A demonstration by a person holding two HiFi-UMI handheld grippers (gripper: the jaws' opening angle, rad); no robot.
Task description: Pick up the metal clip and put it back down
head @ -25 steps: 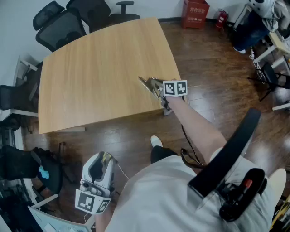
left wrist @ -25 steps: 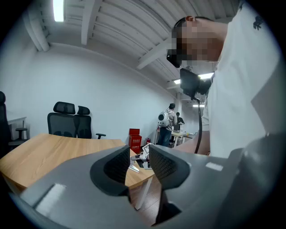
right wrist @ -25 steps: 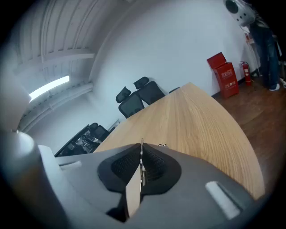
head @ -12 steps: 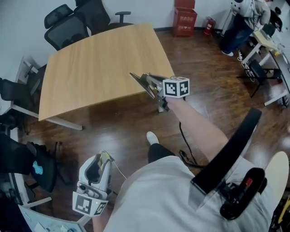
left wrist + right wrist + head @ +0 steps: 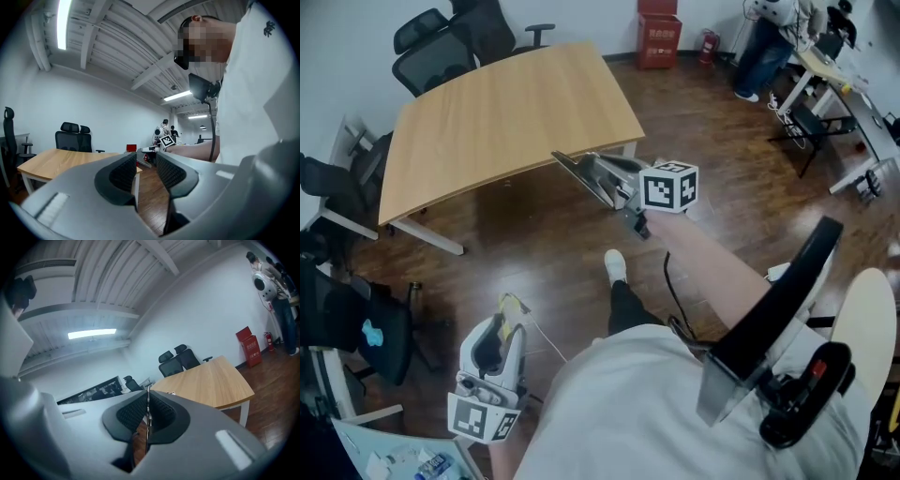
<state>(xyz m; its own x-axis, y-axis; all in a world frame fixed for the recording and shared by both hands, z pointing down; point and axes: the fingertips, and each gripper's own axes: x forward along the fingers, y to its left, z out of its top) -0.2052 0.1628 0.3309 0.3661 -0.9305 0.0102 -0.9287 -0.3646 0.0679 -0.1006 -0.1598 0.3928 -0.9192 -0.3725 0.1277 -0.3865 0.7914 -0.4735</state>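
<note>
Although the task turns on a metal clip, neither gripper has it. The right gripper (image 5: 574, 167) reaches out at the center of the head view, above the dark wood floor (image 5: 534, 253), just off the near edge of the table (image 5: 487, 122). Its 2 jaws are pressed fully together, and its own view shows only a thin seam between the pads, with nothing caught in it. The left gripper (image 5: 507, 315) hangs low at the lower left of the head view, close to the person's body and well apart from the table. Its 2 jaws stand a little spread, with bare floor showing through the gap.

I cannot place the metal clip with any certainty. In the head view the tabletop looks bare. In the right gripper view a pale speck (image 5: 169, 393) lies on the near part of the table, just right of the jaw tips in the frame. It may be the clip, but it is too small to tell.

As a judgement, no lift is under way. With the clip in neither gripper, either both of the task's 2 steps, the pick-up and the set-down, are already finished, or neither has started. The pictures alone do not settle which. If work remains, the right gripper would have to open and move in over the table first.
</note>
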